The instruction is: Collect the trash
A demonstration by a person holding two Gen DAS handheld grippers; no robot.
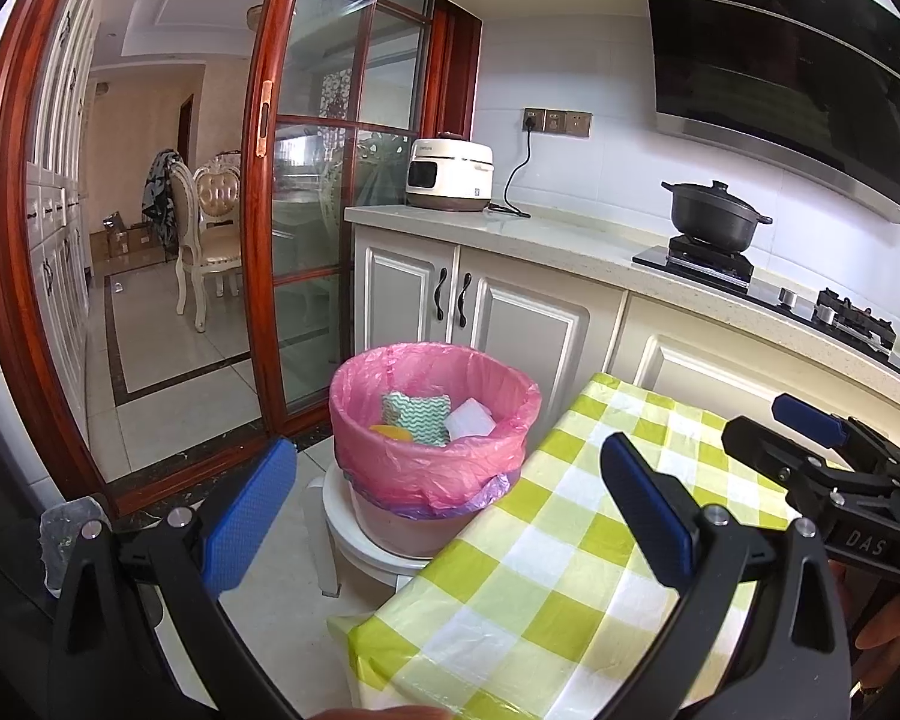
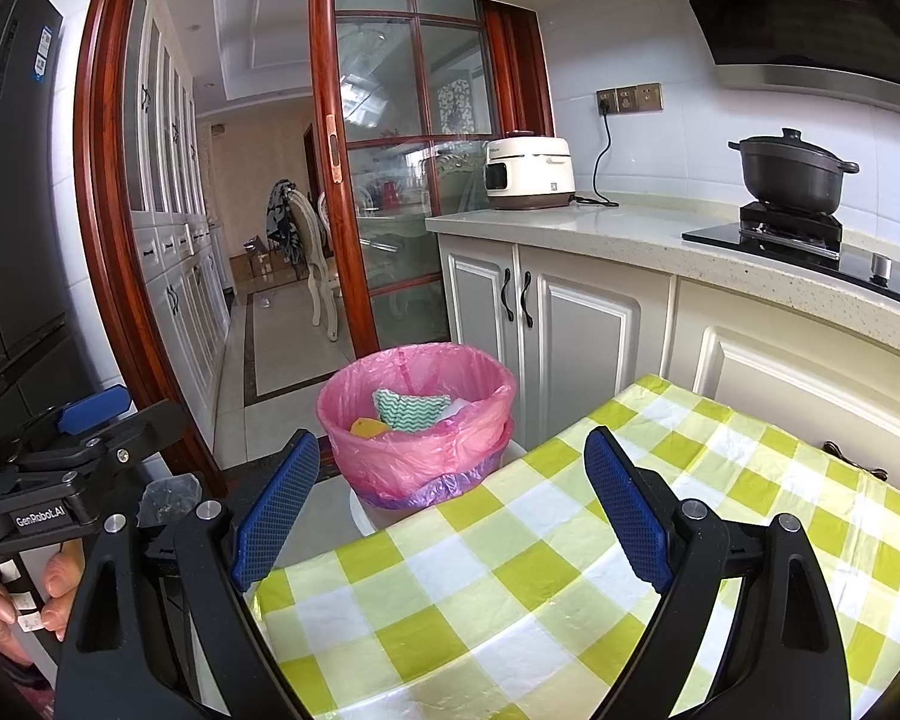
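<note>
I think the picking-up part looks done, or close to it. The trash bin (image 1: 435,450) sits in the middle of the left wrist view, on a white stool (image 1: 354,522), just past the near corner of the worktop (image 1: 570,570) with its green and white checked cloth. Inside the pink bag I see a green wavy cloth (image 1: 417,414), a white block (image 1: 471,417) and a bit of something yellow (image 1: 390,431). I see no trash on the part of the cloth that shows.

My left hand-held gripper (image 1: 444,516) is spread wide and holds nothing. My right hand-held gripper (image 2: 453,507) is spread wide too, and it is empty.

If more trash is around, my next move would be to look for it and take one piece gently between the blue pads. If not, maybe the bag needs gathering at its rim, but I cannot tell.

The left wrist view shows the right hand-held gripper at the right edge, and more of the stove (image 1: 768,282) along the far counter. The right wrist view shows the left hand-held gripper at the lower left with a hand (image 2: 6,606) holding it, and a tall dark fridge (image 2: 12,180) on the left side. It also shows a dark handle (image 2: 858,461) past the cloth's far edge.
</note>
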